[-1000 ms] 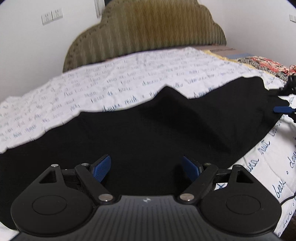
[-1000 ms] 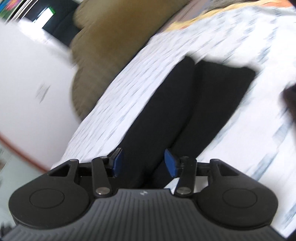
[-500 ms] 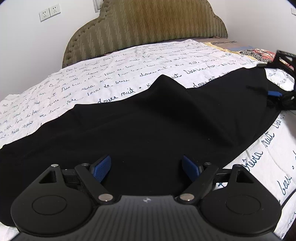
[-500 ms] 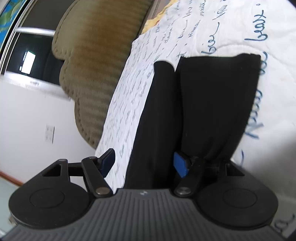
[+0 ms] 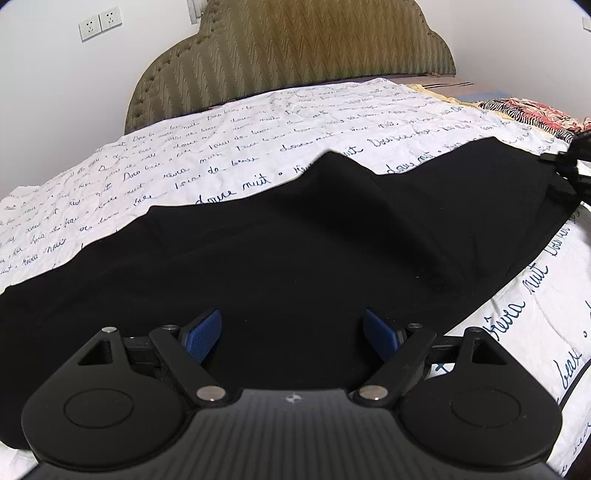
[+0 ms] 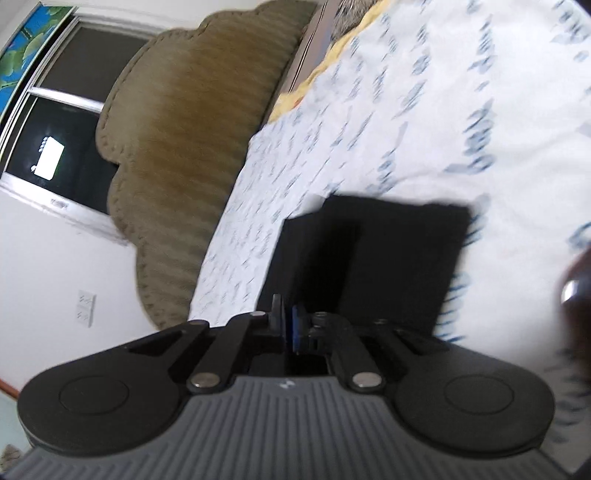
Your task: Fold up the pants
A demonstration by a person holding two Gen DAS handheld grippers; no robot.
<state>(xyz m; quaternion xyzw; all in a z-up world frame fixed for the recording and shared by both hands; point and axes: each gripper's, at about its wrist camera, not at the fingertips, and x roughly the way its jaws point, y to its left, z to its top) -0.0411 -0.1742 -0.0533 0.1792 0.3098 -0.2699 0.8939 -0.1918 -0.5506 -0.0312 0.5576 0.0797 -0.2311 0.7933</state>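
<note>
Black pants (image 5: 295,240) lie across the white bedspread with blue script, with a raised fold near the middle. My left gripper (image 5: 291,338) is open, its blue pads just above the near edge of the pants, holding nothing. In the right wrist view, which is blurred, my right gripper (image 6: 288,325) is shut on the near end of the black pants (image 6: 388,258), which stretch away from it. The right gripper also shows at the far right edge of the left wrist view (image 5: 570,162), at the end of the pants.
A padded olive headboard (image 5: 295,51) stands behind the bed against a white wall with sockets (image 5: 99,23). A patterned red and black fabric (image 5: 535,110) lies at the far right. A window (image 6: 55,140) shows in the right wrist view.
My right gripper has closed on the end of the pants; it was open before. The left gripper has stayed open above the near edge of the pants.
</note>
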